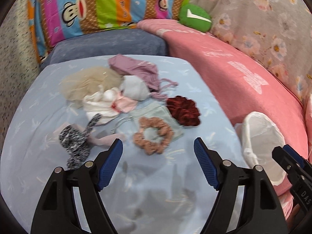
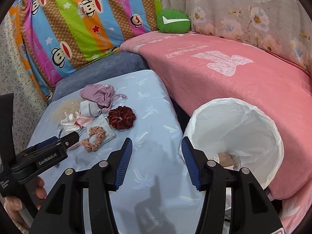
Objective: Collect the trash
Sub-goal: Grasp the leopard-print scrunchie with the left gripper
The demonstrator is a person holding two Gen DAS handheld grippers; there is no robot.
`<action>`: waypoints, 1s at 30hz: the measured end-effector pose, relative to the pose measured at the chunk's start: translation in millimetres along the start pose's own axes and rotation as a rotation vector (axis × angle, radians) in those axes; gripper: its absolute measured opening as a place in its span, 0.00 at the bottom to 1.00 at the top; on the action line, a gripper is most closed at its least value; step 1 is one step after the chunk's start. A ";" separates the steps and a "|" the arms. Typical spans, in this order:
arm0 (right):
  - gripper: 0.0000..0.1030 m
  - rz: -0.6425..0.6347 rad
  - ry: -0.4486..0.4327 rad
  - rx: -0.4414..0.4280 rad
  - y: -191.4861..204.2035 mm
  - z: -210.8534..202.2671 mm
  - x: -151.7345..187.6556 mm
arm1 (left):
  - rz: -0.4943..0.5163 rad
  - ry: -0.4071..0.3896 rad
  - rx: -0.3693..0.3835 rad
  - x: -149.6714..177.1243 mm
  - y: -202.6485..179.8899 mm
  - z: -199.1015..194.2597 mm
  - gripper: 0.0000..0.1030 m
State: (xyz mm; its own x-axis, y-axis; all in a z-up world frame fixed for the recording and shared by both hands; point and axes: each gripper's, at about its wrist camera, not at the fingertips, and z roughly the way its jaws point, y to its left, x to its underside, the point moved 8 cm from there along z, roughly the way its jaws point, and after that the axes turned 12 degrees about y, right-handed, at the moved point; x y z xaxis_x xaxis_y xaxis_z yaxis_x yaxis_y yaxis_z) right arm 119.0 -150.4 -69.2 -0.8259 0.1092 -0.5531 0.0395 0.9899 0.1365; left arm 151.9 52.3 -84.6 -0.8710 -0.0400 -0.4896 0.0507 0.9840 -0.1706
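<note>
My left gripper (image 1: 158, 150) stands open over the light blue bed sheet (image 1: 39, 136), with nothing between its blue pads. Just ahead of it lies a peach scrunchie (image 1: 153, 134) on a mint cloth (image 1: 163, 115), and a dark red scrunchie (image 1: 184, 111) lies to its right. A black-and-white speckled fabric piece (image 1: 76, 144) lies left of the gripper. My right gripper (image 2: 156, 150) is also open and empty, above the sheet beside the white-lined bin (image 2: 269, 136). A tan crumpled scrap (image 2: 226, 159) lies inside the bin.
A pile of a purple drawstring pouch (image 1: 136, 68), a grey sock (image 1: 134, 89), white cloth (image 1: 101, 107) and beige tulle (image 1: 87, 81) lies further back. A pink blanket (image 2: 224, 81) rises on the right. A striped cartoon pillow (image 2: 78, 23) and a green cushion (image 2: 173, 21) stand behind.
</note>
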 end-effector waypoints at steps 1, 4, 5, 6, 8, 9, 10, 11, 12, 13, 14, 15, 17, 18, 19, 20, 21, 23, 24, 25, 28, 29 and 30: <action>0.50 -0.009 0.005 -0.003 6.2 2.4 0.6 | -0.010 0.004 -0.005 1.1 9.0 1.1 0.70; 0.50 -0.034 0.018 -0.012 23.5 8.8 1.5 | -0.044 0.014 -0.034 4.7 34.6 5.8 0.70; 0.50 -0.043 0.023 -0.015 29.2 11.0 1.8 | -0.061 0.022 -0.043 6.9 45.0 8.3 0.70; 0.50 -0.052 0.027 -0.018 35.5 13.5 2.0 | -0.081 0.030 -0.050 9.2 55.7 11.1 0.70; 0.50 -0.068 0.036 -0.024 47.1 18.9 2.9 | -0.113 0.045 -0.060 11.8 72.0 15.7 0.70; 0.50 -0.077 0.042 -0.029 53.5 22.0 3.3 | -0.125 0.050 -0.066 13.4 80.6 17.5 0.70; 0.50 -0.085 0.048 -0.034 60.2 25.1 3.6 | -0.134 0.053 -0.070 14.8 87.8 19.3 0.70; 0.50 -0.093 0.053 -0.038 66.0 27.9 3.8 | -0.145 0.057 -0.076 16.0 94.9 21.3 0.70; 0.50 -0.101 0.058 -0.043 72.6 31.0 4.4 | -0.154 0.061 -0.079 17.0 100.9 23.2 0.70; 0.50 -0.109 0.063 -0.048 78.8 33.7 4.7 | -0.162 0.065 -0.079 17.6 105.4 24.8 0.70; 0.50 -0.118 0.068 -0.052 85.1 36.6 4.4 | -0.169 0.068 -0.078 18.2 109.6 26.5 0.70; 0.50 -0.126 0.073 -0.056 91.5 39.5 4.4 | -0.175 0.073 -0.076 18.7 113.3 28.6 0.70; 0.50 -0.144 0.082 -0.064 103.1 45.0 4.6 | -0.183 0.080 -0.073 19.6 117.3 31.7 0.69; 0.50 -0.151 0.087 -0.066 108.1 47.7 5.1 | -0.185 0.083 -0.072 19.5 119.4 32.8 0.68; 0.50 -0.158 0.091 -0.070 113.2 50.2 5.3 | -0.188 0.088 -0.068 19.6 121.2 35.0 0.64; 0.50 -0.165 0.096 -0.074 118.4 52.9 5.5 | -0.191 0.097 -0.060 19.8 122.5 37.4 0.60; 0.50 -0.172 0.102 -0.078 123.8 55.9 5.6 | -0.196 0.103 -0.052 20.2 124.2 39.3 0.58; 0.50 -0.183 0.111 -0.085 133.7 60.7 5.2 | -0.204 0.115 -0.036 21.6 126.1 42.6 0.45; 0.50 -0.190 0.116 -0.090 139.1 63.0 4.9 | -0.203 0.121 -0.030 22.2 126.6 43.9 0.41; 0.50 -0.196 0.120 -0.096 144.6 65.3 4.7 | -0.201 0.124 -0.025 22.9 127.2 44.8 0.33; 0.50 -0.208 0.136 -0.122 158.4 71.5 4.2 | -0.205 0.130 0.010 23.5 129.2 43.0 0.16; 0.50 -0.212 0.141 -0.130 163.2 73.8 3.8 | -0.212 0.126 0.018 23.3 131.3 41.4 0.15; 0.50 -0.216 0.145 -0.138 168.4 76.1 3.3 | -0.218 0.118 0.021 22.9 133.5 37.9 0.14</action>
State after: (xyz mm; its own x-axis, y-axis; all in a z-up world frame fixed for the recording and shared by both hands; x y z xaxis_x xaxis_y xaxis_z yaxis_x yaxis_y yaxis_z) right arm 165.7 23.6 -110.5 -0.8792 -0.1267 -0.4594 -0.2147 0.9659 0.1445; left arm 157.2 176.2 -151.0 -0.9136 -0.2294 -0.3358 -0.1357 0.9504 -0.2800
